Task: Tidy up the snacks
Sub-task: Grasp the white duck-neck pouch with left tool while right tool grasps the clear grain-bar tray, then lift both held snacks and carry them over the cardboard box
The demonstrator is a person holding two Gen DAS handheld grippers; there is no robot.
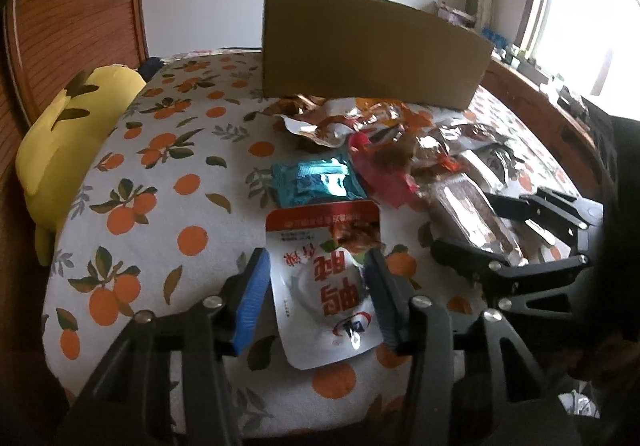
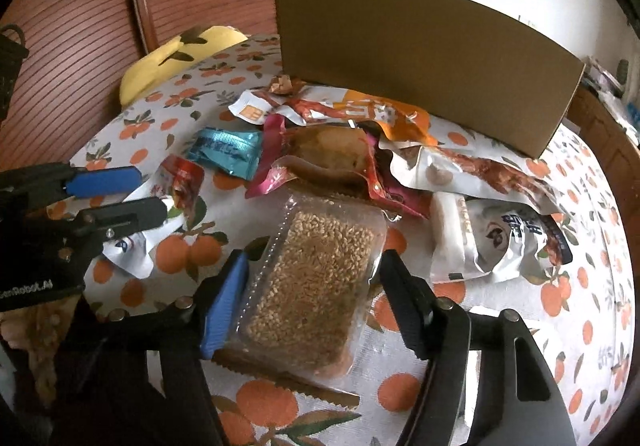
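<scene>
A white and red snack pouch [image 1: 324, 286] lies on the orange-print cloth between the fingers of my left gripper [image 1: 316, 270], which is open around it. The pouch also shows in the right wrist view [image 2: 160, 214], with my left gripper [image 2: 148, 192] astride it. My right gripper [image 2: 312, 270] is open around a clear pack of brown grain bars [image 2: 316, 278]; it also shows in the left wrist view [image 1: 468, 214], with my right gripper [image 1: 476, 224] around it. A pile of snack bags [image 2: 360, 134] lies behind. A cardboard box [image 2: 424, 54] stands at the back.
A teal packet [image 1: 320, 182] lies just beyond the white pouch. A white bag with a dark label [image 2: 504, 242] lies right of the grain pack. A yellow plush [image 1: 68, 142] sits at the cloth's left edge. A wooden headboard [image 2: 80, 6] stands behind.
</scene>
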